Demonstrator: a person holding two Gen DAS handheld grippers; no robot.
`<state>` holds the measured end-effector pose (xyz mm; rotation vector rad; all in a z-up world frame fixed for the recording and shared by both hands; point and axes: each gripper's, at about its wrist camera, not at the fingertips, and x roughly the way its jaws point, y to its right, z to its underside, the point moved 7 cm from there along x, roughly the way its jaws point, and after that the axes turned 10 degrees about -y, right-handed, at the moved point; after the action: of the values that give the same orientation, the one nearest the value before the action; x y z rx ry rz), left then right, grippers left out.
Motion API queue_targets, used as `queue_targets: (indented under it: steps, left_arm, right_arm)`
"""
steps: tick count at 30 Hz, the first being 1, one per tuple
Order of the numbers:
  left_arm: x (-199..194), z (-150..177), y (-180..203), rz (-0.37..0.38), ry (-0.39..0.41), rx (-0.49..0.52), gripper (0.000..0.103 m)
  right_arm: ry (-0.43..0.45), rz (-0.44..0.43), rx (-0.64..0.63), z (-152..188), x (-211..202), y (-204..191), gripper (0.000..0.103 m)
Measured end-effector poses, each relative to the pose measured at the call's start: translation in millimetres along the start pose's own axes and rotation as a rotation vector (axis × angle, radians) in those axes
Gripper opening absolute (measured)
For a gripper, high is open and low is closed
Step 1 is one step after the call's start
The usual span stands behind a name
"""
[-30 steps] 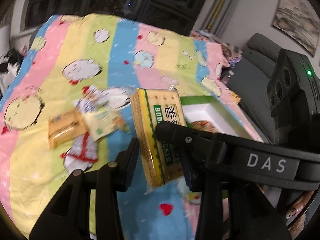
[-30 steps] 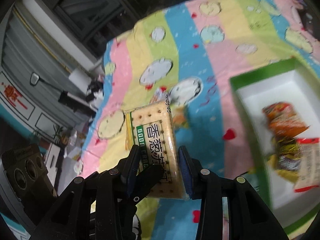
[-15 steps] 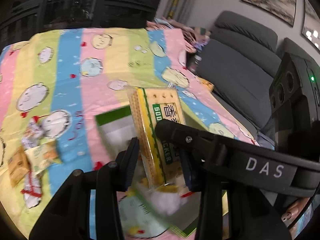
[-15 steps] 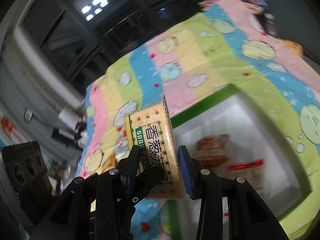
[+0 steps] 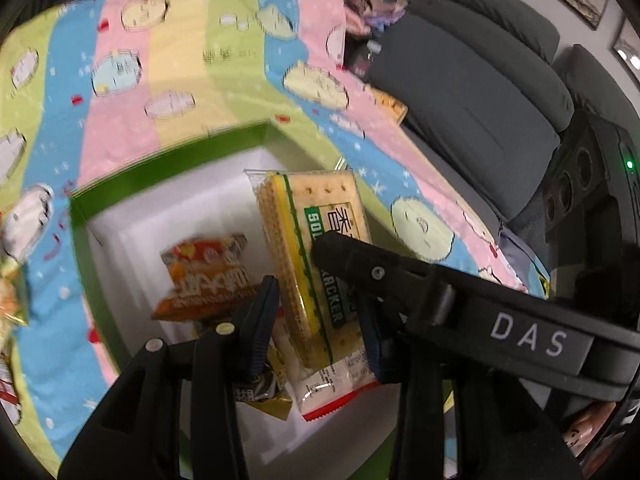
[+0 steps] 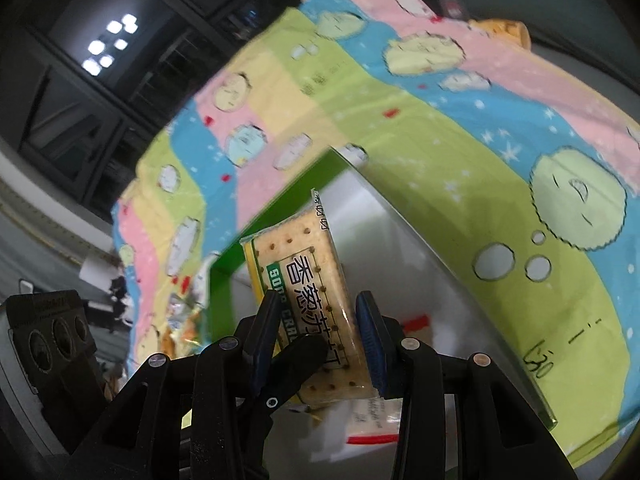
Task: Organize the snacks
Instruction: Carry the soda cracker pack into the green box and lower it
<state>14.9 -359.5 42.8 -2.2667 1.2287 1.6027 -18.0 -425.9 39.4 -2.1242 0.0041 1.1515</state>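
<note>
While clamped upright, cracker pack (image 5: pixel 316 264), long axis away from both hand-held grippers.

Yellow-green cracker pack (image 5: pixel 316 240), green-rimmed white box (image 5: pixel 160 176), pastel-striped cartoon cloth (image 5: pixel 172 60).

the cracker pack (image 5: pixel 316 264) in the middle of the left wrist frame shows "racker" in white on a green band, with "gol" or "sod" cut off above it. in the right wrist frame the same pack (image 6: pixel 316 300) reads "soda cra" plus big chinese characters 香葱. "das" is printed in white on the black gripper arm (image 5: pixel 528 338) at lower right of the left wrist frame. the orange snack bag (image 5: pixel 204 276) has lettering too blurry to read.
</note>
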Motion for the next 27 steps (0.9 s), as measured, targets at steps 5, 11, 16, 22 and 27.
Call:
queue_targets:
  steps: [5, 11, 16, 22, 27]
  left_arm:
    - [13.9, 1.9, 0.4, 0.022, -0.048, -0.035, 0.037]
    - [26.1, 4.2, -2.0, 0.025, -0.086, -0.059, 0.035]
    - [34.7, 8.4, -8.8, 0.013, -0.127, -0.086, 0.033]
    - [36.5, 11.5, -12.2, -0.051, -0.124, -0.091, 0.032]
    - [36.9, 14.2, -23.8, -0.117, -0.124, -0.119, 0.031]
  right_arm:
    - [-0.025, 0.036, 0.021, -0.6, 9.0, 10.5, 0.042]
    - [-0.053, 0.095, 0.038, 0.4, 19.0, 16.4, 0.042]
    - [-0.094, 0.123, 0.051, 1.0, 32.4, 23.5, 0.042]
    - [-0.121, 0.16, 0.056, 3.3, 41.7, 26.8, 0.042]
    - [-0.129, 0.209, 0.059, 5.2, 45.3, 29.3, 0.042]
